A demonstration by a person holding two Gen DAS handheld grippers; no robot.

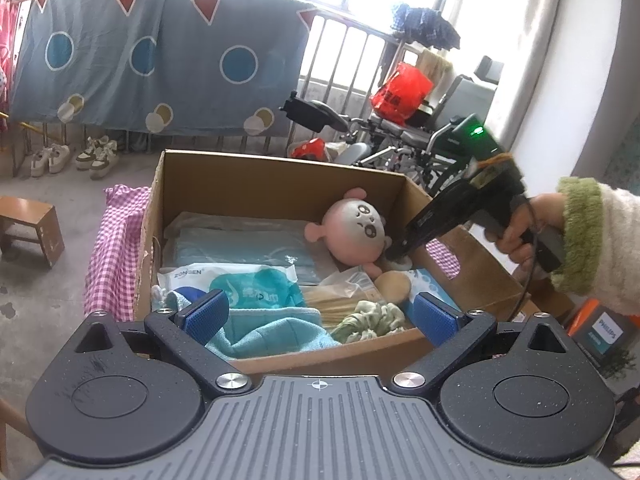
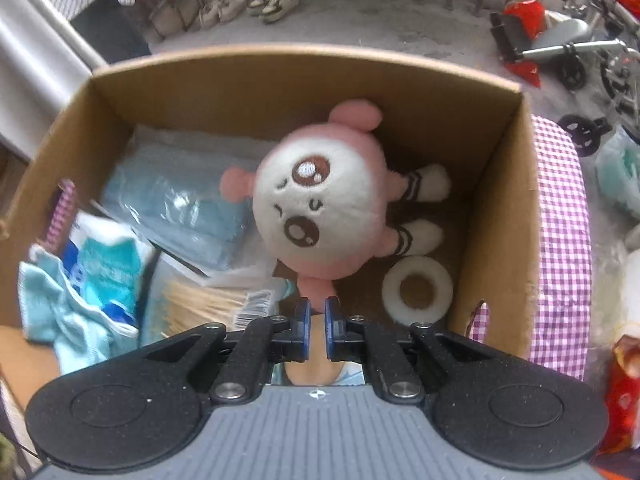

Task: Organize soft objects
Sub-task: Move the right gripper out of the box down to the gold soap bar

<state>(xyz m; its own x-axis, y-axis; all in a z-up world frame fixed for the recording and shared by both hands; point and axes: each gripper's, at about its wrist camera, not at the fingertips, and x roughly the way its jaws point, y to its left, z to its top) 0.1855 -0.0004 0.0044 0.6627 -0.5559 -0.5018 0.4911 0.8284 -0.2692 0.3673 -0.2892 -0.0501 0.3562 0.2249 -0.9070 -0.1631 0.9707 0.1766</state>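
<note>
Cardboard box (image 2: 280,80) is pretty full already. The pink plush doll (image 2: 320,208) lies face-up toward the back-right corner, around 1 o'clock from the box's middle, with a white foam ring (image 2: 417,289) just beside it at about 4 o'clock. Right gripper (image 2: 317,322) points steeply down over the box, its blue pads nearly together with nothing between them. Left gripper (image 1: 318,314) hovers at the near edge, jaws wide apart, above a teal towel (image 1: 264,332) and a green scrunchie (image 1: 370,320).
</note>
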